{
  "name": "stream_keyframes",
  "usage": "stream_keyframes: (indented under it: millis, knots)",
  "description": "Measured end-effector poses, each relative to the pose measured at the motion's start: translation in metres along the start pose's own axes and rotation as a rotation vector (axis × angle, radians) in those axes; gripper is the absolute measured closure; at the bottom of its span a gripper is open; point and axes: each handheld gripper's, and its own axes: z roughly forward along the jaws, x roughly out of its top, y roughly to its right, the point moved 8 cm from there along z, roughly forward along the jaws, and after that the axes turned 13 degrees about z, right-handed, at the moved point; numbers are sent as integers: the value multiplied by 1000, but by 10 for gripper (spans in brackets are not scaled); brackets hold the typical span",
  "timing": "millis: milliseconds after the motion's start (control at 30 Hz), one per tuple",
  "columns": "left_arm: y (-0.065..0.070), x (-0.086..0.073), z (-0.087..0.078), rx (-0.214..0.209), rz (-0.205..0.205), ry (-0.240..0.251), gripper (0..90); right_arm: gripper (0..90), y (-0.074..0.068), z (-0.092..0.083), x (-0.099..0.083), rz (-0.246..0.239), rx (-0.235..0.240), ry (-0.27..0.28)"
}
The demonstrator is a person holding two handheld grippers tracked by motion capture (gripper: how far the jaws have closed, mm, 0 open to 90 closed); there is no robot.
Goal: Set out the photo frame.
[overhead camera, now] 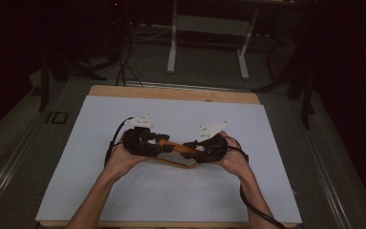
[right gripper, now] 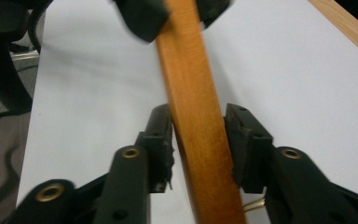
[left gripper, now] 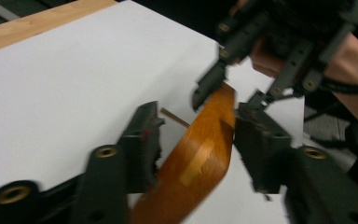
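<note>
We had orange band (right gripper: 196, 116) mid-handover: right gripper (right gripper: 198, 140) clamped on, left gripper (left gripper: 196, 144) loosened beside it; next, pull clear.

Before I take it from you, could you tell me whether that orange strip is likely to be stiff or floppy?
Probably springy, not floppy: the strip curves smoothly and bridges both grippers in the high view without sagging. It looks thin, so likely light. Its glossy face may slip between the fingers.
</note>
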Motion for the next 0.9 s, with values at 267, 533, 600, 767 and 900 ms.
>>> stream_keyframes:
  millis: [267,533,600,767,900]
  knots:
    - [-7,-11,-9,57,-47,64,385,673,4,-9,-8,12,-3,42]
    - [-14,-29,-8,110,-89,61,346,690,7,-21,-18,22,-57,66]
    - [-15,-30,-6,117,-94,66,335,691,9,-23,-19,27,-64,71]
    - [-18,-32,2,147,-83,88,304,692,9,-28,-25,33,-71,82]
    - [-18,-39,10,137,-95,75,299,692,9,-33,-32,41,-79,99]
